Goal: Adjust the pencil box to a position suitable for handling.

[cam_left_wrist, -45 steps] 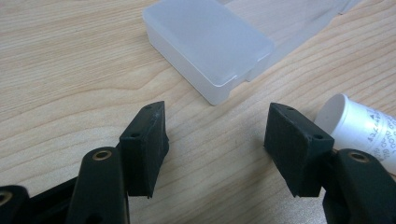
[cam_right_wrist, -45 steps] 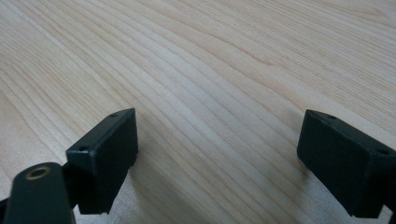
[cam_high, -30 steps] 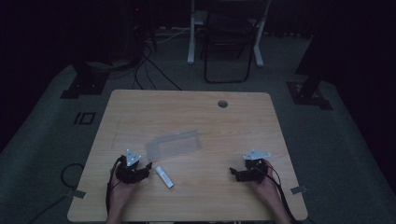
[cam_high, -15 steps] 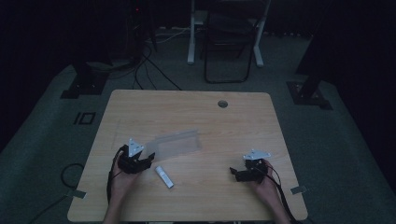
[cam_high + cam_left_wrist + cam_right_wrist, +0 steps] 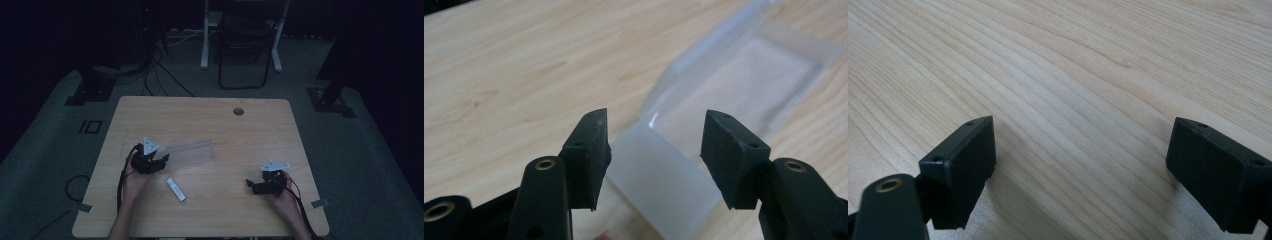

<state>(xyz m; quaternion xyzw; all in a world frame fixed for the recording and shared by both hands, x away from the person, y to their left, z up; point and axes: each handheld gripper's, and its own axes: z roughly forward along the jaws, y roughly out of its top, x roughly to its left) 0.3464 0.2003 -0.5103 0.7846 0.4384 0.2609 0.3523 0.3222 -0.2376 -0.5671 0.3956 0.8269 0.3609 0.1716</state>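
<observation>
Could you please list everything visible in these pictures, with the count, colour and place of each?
Table: one, light wood, centre of the high view, with a round hole near its far edge.
Clear plastic bag: one, see-through, flat on the table mid-left, just ahead of the left gripper.
Small white stick-like object: one, white, on the table near its front edge, between the hands.
Chair: one, dark frame, on the floor beyond the table.
Cables: several, dark, on the floor behind the table at left.
Left gripper: one, black, jaws open, the bag's near end between them, untouched; the jaws have just been closing a little.
Right gripper: one, black, jaws open over bare table.
</observation>
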